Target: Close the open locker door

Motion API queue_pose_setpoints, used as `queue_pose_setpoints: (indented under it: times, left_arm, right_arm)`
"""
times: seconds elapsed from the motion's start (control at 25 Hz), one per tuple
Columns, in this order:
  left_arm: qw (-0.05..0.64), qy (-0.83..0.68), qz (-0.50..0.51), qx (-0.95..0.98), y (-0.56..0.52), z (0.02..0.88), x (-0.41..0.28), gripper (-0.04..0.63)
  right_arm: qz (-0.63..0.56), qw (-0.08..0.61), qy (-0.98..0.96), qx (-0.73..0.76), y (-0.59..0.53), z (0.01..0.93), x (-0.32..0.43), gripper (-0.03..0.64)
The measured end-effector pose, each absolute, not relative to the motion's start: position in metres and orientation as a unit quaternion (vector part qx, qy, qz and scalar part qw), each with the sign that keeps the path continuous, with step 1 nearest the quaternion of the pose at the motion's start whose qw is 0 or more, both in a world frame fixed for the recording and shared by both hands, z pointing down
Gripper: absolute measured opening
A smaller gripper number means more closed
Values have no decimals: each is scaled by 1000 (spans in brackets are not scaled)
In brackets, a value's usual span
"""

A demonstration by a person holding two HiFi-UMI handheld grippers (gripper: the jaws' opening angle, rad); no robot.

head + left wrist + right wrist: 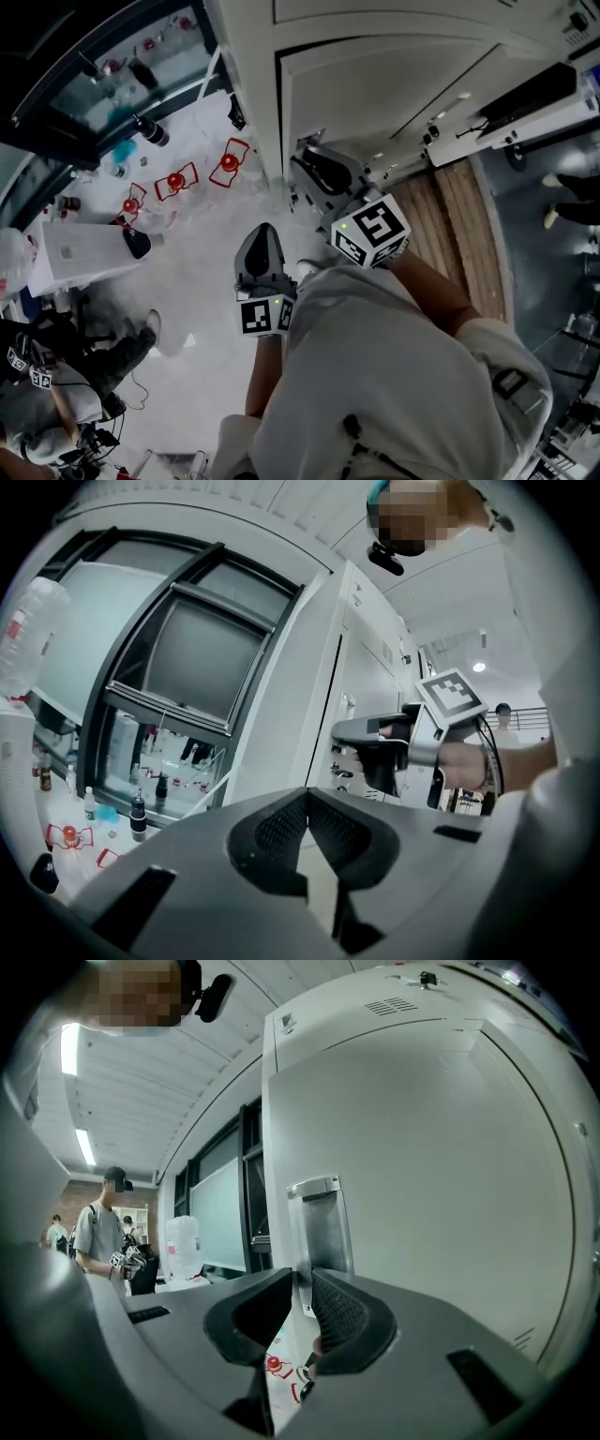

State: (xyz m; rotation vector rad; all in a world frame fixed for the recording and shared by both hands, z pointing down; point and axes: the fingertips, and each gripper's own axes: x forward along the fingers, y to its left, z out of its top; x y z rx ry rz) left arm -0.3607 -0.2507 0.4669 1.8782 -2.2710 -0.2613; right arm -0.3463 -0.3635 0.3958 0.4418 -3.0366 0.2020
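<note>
Locker door (450,1194): a broad white panel filling my right claw's view, with a metal handle (319,1227) set near its left edge. From the head view the door (366,94) stands just ahead of me and above the right claw (317,173), whose nose is at the door's edge. How far it stands off its frame I cannot make out. Right claw (302,1274): jaws narrow, a slim gap between the pads, with the lower end of the handle lined up right behind that gap. No view settles whether the pads pinch it or only sit against it. Left claw (305,799): jaws together, nothing between them, held back and low (261,246), well clear of the door. From its view the right claw (342,731) reaches in to the door's edge. Handling, my judgement: sheet metal, stiff, light on its hinges, smooth painted face that a pad would slide on. It needs no real grip. The best purchase is the handle or the free edge beside it, farthest from the hinge. A steady push should do it; a slam could rebound.
</note>
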Motion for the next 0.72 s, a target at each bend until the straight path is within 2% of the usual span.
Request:
queue_pose_setpoints:
  times: [0.72]
  left_arm:
    - [86, -762, -94, 635, -255, 468, -375, 8]
  right_arm:
    - [49, 41, -980, 186, -379, 396, -362, 74]
